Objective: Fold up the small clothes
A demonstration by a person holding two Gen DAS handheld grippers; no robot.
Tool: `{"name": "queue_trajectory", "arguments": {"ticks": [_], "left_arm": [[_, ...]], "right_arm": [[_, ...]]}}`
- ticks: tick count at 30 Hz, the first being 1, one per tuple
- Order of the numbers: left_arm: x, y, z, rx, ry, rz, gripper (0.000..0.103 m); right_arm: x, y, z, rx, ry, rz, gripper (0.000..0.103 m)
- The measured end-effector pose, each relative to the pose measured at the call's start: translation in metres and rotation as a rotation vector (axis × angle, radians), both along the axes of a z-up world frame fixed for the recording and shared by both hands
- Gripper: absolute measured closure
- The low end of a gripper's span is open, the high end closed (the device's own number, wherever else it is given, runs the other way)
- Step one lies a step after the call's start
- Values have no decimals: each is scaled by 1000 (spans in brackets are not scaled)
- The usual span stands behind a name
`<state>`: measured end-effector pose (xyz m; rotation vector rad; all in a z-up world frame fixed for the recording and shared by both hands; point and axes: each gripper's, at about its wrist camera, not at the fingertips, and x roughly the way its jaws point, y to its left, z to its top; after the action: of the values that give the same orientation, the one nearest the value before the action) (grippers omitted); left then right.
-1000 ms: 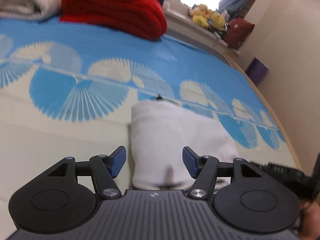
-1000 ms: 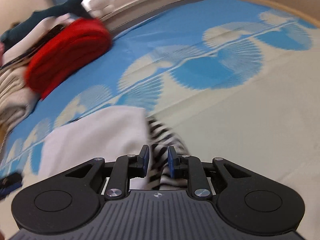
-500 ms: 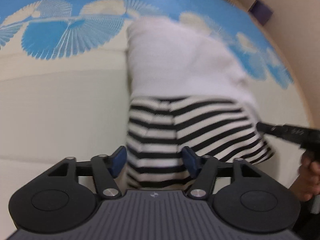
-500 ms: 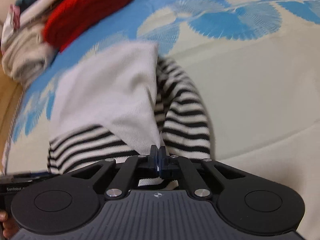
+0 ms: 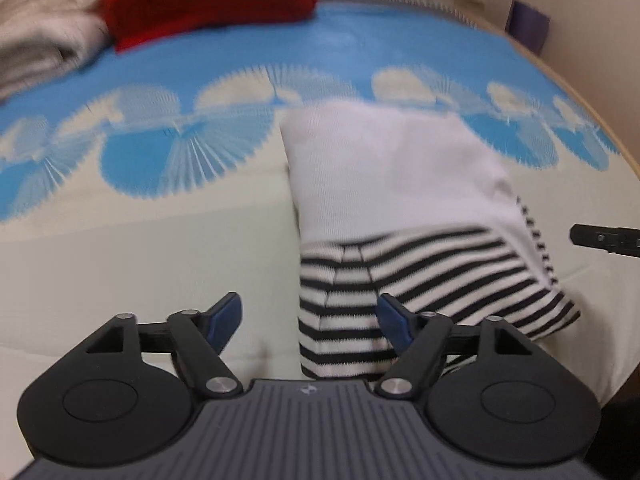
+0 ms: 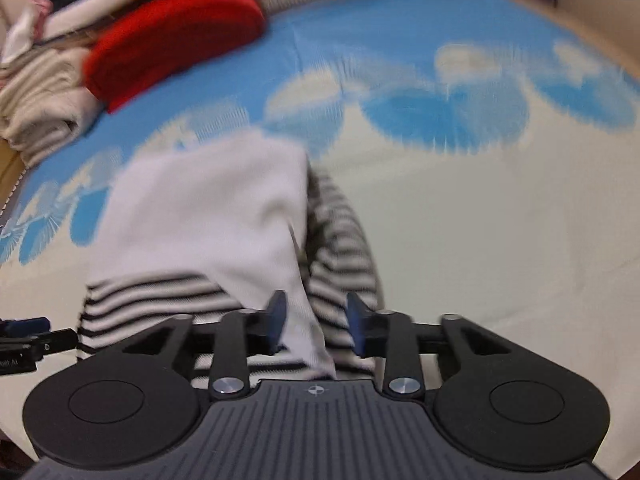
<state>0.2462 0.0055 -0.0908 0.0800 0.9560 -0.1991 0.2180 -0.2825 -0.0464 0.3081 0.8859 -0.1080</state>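
Observation:
A small white garment (image 5: 392, 176) with a black-and-white striped part (image 5: 420, 276) lies folded on the bed sheet (image 5: 140, 264). My left gripper (image 5: 309, 314) hovers at its near left corner. Its jaws are opening, and the striped cloth lies under and between them without being pressed. In the right wrist view the same garment (image 6: 208, 216) shows a striped sleeve (image 6: 344, 248) along its right side. My right gripper (image 6: 316, 318) is over the near edge with its jaws opening. A white fold lies between them, and the pads stand off it.
A red folded garment (image 5: 208, 0) and a beige folded pile (image 5: 40, 40) sit at the far left of the bed. The bed's wooden edge (image 5: 592, 108) and a wall run along the right. The right gripper's tip (image 5: 600, 236) shows beside the garment.
The striped part has come into sight on the near side of the garment. My right gripper, shut on the cloth's edge half a second ago, has its jaws apart. The left jaws have widened.

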Motion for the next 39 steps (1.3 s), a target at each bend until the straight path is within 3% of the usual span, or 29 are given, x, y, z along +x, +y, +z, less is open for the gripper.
{"name": "queue_trajectory", "arguments": {"ticks": [5, 9, 12, 16, 19, 23, 31, 39], "left_arm": [[-33, -6, 49, 43, -107, 0, 15], [-69, -9, 78, 59, -187, 35, 11], [-104, -13, 85, 7, -196, 64, 10], [-146, -23, 58, -28, -220, 100, 10], [-152, -32, 47, -90, -141, 123, 10], [-153, -51, 40, -43, -144, 94, 10], [-149, -56, 35, -61, -181, 101, 10], [-145, -54, 34, -67, -168, 98, 10]], "right_arm": [[-33, 19, 44, -103, -129, 61, 51], [-69, 24, 76, -98, -242, 62, 33], [-103, 32, 83, -117, -282, 62, 18], [-137, 45, 71, -113, -282, 27, 18], [-147, 60, 59, -129, -238, 43, 18], [-148, 71, 48, -177, -197, 70, 18], [-140, 84, 39, -185, -161, 122, 18], [-137, 92, 38, -191, -179, 143, 18]]}}
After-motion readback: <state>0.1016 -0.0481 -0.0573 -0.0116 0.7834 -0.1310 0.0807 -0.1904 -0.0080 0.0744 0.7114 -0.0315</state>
